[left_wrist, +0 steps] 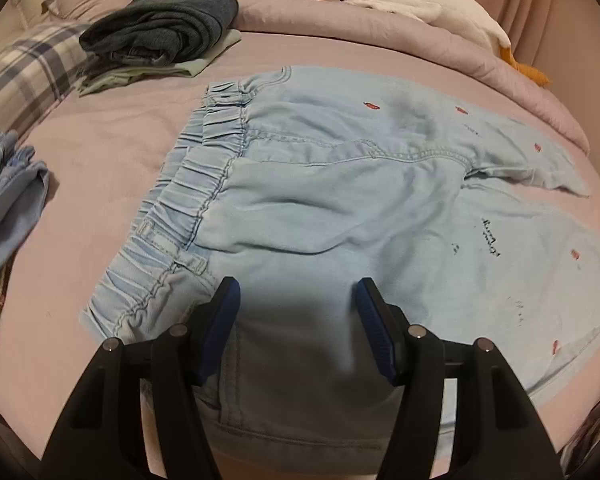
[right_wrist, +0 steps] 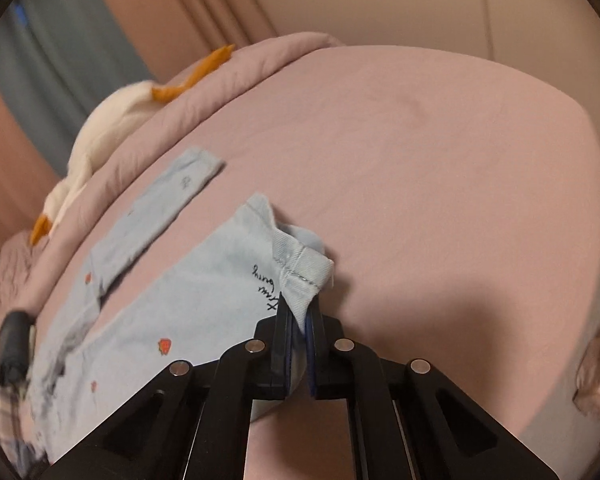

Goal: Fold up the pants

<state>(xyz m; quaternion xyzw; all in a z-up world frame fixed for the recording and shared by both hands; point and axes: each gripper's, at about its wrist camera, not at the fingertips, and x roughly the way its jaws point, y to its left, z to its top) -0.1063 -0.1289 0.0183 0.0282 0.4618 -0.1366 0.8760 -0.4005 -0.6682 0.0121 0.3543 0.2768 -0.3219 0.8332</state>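
Light blue denim pants (left_wrist: 340,200) with small red prints lie spread on the pink bed, elastic waistband (left_wrist: 188,200) to the left, legs running right. My left gripper (left_wrist: 296,292) is open, its blue pads (left_wrist: 224,320) straddling the near hip edge of the pants, just above the cloth. In the right wrist view the pants (right_wrist: 180,304) lie to the left. My right gripper (right_wrist: 300,316) is shut on the hem of the near leg (right_wrist: 304,272), lifting that corner off the sheet. The far leg (right_wrist: 156,216) lies flat.
A stack of folded dark jeans and green cloth (left_wrist: 160,36) sits at the back left. A plaid cloth (left_wrist: 20,76) and folded blue garment (left_wrist: 8,200) lie at the left. A white plush goose (left_wrist: 400,0) lies on the rolled pink quilt (left_wrist: 340,28) at the back.
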